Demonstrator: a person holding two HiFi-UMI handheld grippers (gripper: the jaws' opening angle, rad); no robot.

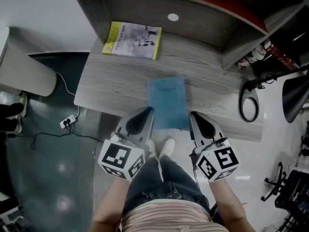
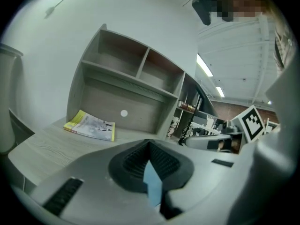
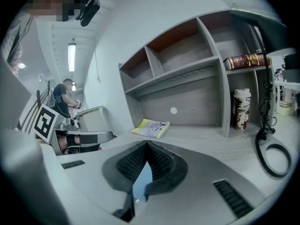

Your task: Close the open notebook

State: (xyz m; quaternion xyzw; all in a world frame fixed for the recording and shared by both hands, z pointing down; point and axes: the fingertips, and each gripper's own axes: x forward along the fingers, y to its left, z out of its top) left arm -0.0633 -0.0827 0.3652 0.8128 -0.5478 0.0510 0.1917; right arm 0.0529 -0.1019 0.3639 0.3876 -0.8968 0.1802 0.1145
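A blue notebook (image 1: pixel 167 103) lies shut and flat near the front edge of the grey wooden desk (image 1: pixel 111 81). My left gripper (image 1: pixel 148 111) hangs at the notebook's near left corner with its jaws together and nothing between them. My right gripper (image 1: pixel 194 115) hangs at the near right corner, jaws also together and empty. In the left gripper view a slice of the blue notebook (image 2: pixel 153 184) shows below the shut left gripper (image 2: pixel 149 142). The right gripper view shows the same under the right gripper (image 3: pixel 147 143), with the notebook (image 3: pixel 142 184) beneath.
A yellow-edged booklet (image 1: pixel 133 40) lies at the desk's back left, in front of the shelf unit (image 1: pixel 203 4). A black cable loop (image 1: pixel 248 103) hangs at the desk's right end. A patterned cup (image 3: pixel 242 108) and a brown book (image 3: pixel 248 61) sit in the right shelves. A power strip (image 1: pixel 69 121) lies on the floor.
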